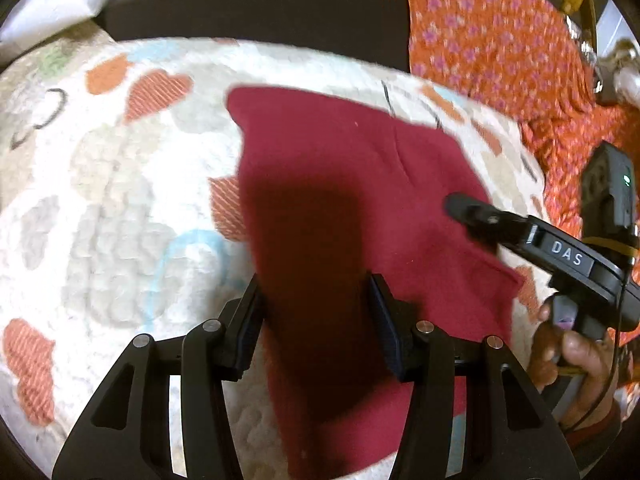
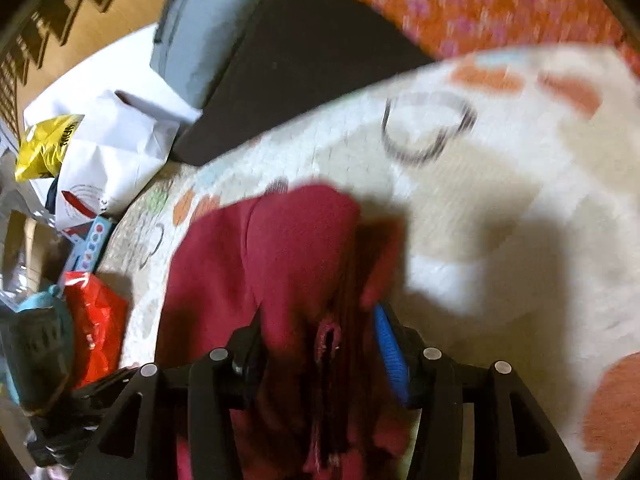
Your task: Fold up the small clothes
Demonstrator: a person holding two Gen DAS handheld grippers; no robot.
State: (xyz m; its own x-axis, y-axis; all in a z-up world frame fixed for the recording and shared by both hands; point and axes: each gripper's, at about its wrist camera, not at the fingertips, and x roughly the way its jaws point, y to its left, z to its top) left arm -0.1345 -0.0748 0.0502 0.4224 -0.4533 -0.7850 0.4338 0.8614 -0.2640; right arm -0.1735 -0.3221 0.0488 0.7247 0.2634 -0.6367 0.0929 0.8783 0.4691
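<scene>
Left tool [image 1: 316,312]: seen at the bottom centre of the left wrist view; its two black fingers stand apart with the red garment [image 1: 352,208] between them. Whether the pads press on the cloth cannot be told.
Right tool [image 2: 320,340]: seen at the bottom centre of the right wrist view; a bunched fold of the red garment hangs between the black finger and the blue pad [image 2: 390,356]. A gap is seen beside the blue pad, so a firm grasp cannot be confirmed.
Red garment: in the left wrist view it is spread over the middle of the frame, lying on the blanket [image 1: 120,208]; its lower part runs down between the left fingers. In the right wrist view it is bunched and lifted at the lower centre.
Blanket: white, fluffy, with orange hearts and grey shapes; it fills most of both views.
Hand [image 1: 572,356]: seen at the lower right of the left wrist view, around the handle of the right tool.
Orange floral cloth [image 1: 500,40]: upper right of the left wrist view.
Clutter: white bags [image 2: 116,140], a yellow packet [image 2: 48,144] and a red bag [image 2: 96,320] at the left edge of the right wrist view.
Sharpness: both views are blurred.
</scene>
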